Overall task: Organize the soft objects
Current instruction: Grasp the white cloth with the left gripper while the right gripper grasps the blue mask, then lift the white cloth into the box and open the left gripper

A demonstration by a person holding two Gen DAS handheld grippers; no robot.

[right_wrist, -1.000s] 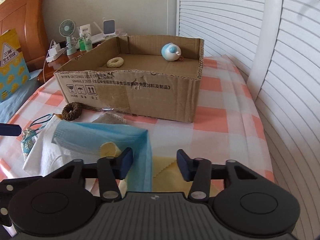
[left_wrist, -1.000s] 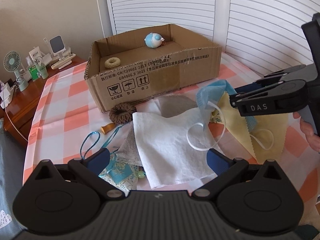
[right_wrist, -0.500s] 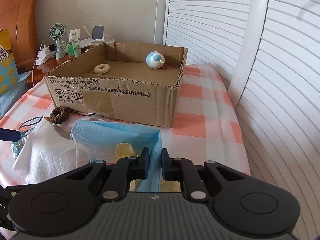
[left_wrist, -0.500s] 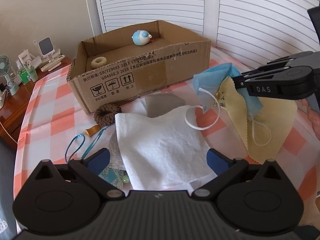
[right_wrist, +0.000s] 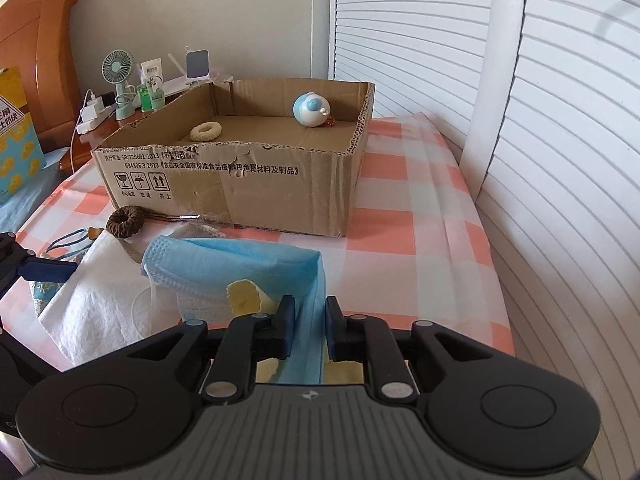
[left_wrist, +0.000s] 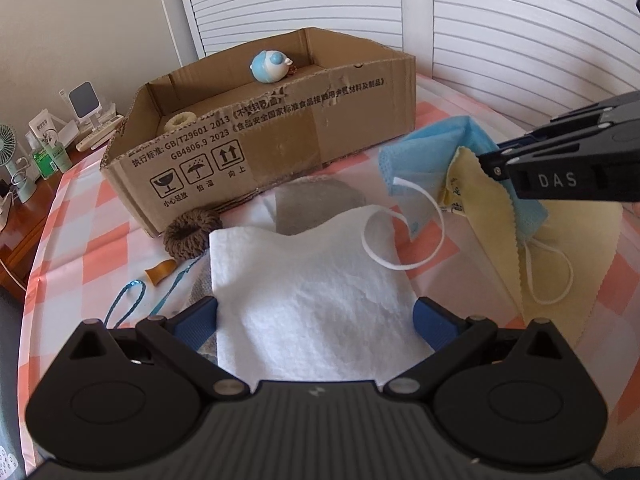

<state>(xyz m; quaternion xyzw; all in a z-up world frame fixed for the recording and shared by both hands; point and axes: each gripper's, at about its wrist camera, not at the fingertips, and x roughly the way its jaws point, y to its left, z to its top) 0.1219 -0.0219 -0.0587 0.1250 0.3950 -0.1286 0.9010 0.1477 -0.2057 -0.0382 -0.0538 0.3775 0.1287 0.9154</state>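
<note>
Now the right tool (right_wrist: 310, 320) is clamped on a blue face mask (right_wrist: 240, 262), though its jaws are opening a little; the mask hangs up off the checked cloth (right_wrist: 400, 208), with a yellow cloth (left_wrist: 500, 224) caught behind it; the left tool (left_wrist: 316, 316) has its jaws wide apart, one on each side of a white towel (left_wrist: 312, 288); far behind sits a cardboard box (left_wrist: 280, 148) with a blue bird toy (left_wrist: 270, 65) inside; a brown scrunchie (left_wrist: 192, 233) lies just beside the box's near left corner.
</note>
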